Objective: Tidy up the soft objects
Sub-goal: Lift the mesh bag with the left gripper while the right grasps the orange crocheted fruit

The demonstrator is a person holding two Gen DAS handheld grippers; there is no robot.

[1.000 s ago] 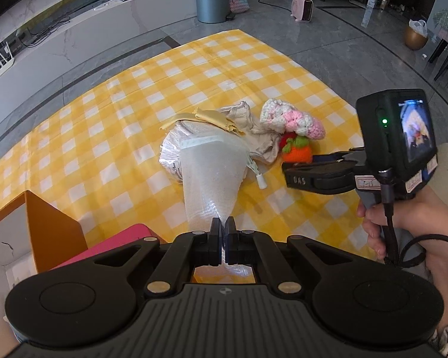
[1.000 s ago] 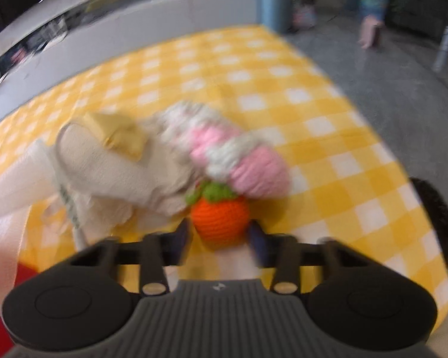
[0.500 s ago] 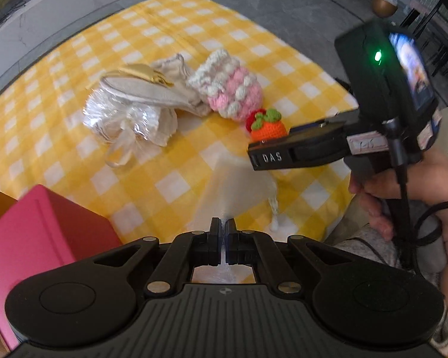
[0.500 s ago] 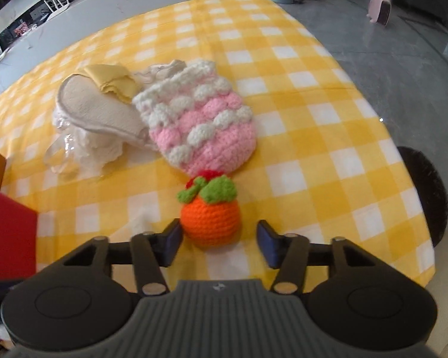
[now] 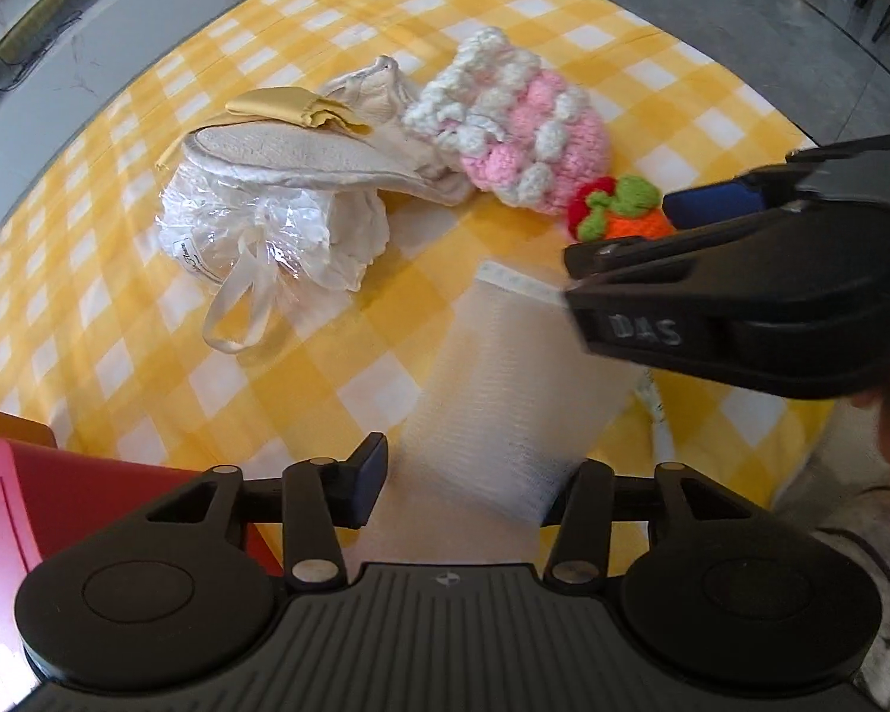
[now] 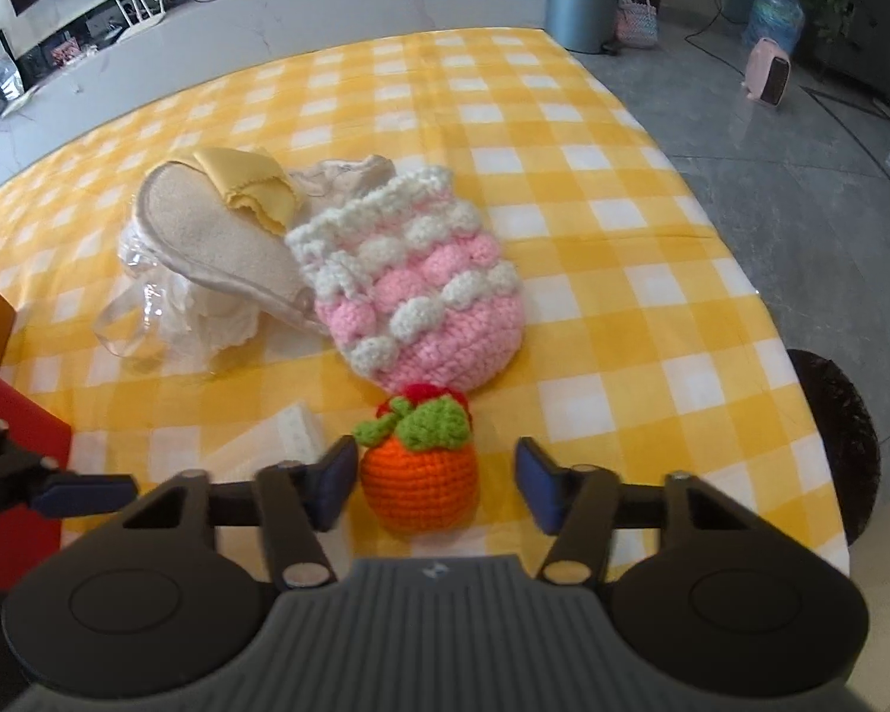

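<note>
Bag (image 5: 504, 391) dropped from opening left tool (image 5: 474, 474), seemingly blurred.

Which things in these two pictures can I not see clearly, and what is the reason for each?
- Mesh bag, left wrist view: blurred; the right gripper covers one corner.
- Orange knitted fruit, left wrist view: partly hidden behind that gripper.
- Red box: cut off by the frame edge.
- Plastic-wrapped bundle, right wrist view: contents unclear under the slipper.

Yellow-white checked cloth (image 6: 563, 136); pink-white crocheted pouch (image 6: 421, 302); orange crocheted fruit (image 6: 419, 483).
</note>
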